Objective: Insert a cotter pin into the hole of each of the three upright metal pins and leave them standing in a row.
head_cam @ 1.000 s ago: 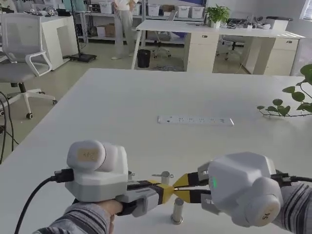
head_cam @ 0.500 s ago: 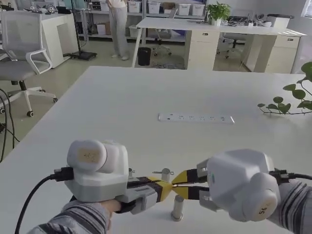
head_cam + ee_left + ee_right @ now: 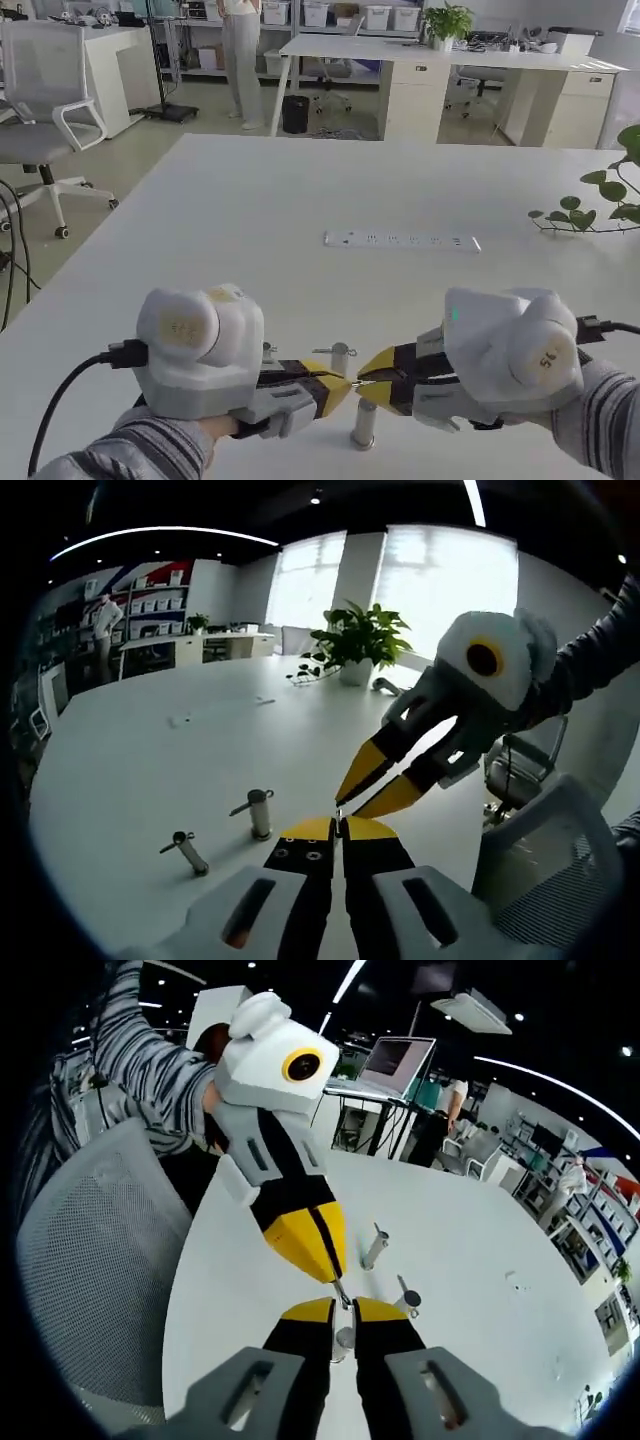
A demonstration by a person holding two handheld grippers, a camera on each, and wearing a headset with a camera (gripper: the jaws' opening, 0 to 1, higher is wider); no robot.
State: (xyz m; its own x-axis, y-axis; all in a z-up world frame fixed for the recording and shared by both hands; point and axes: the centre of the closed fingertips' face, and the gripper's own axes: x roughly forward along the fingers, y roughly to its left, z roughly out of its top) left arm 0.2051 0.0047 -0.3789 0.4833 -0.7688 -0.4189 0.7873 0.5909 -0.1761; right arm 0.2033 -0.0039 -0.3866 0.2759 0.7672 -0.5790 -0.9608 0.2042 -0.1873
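The left gripper (image 3: 338, 827) and the right gripper (image 3: 340, 1307) meet tip to tip low over the near edge of the white bench (image 3: 300, 220); the left jaws are pressed flat together, and the right jaws narrow to a point with only a slit between them further back; a thin cotter pin (image 3: 341, 1291) bridges the two sets of tips, and it seems to be pinched at both ends, though it is too small to be sure. Three metal pins stand on the bench close by; the nearest pin (image 3: 363, 425) is upright just under the meeting tips, and its top looks bare; the middle pin (image 3: 340, 357) stands just behind the tips with a cotter pin crosswise through its head; the third pin (image 3: 187, 852) stands a little way beyond it, also with a crosspiece near the top. A white power strip (image 3: 402, 240) lies further up the bench, well apart from the pins; a trailing plant (image 3: 600, 205) reaches in at the right edge.
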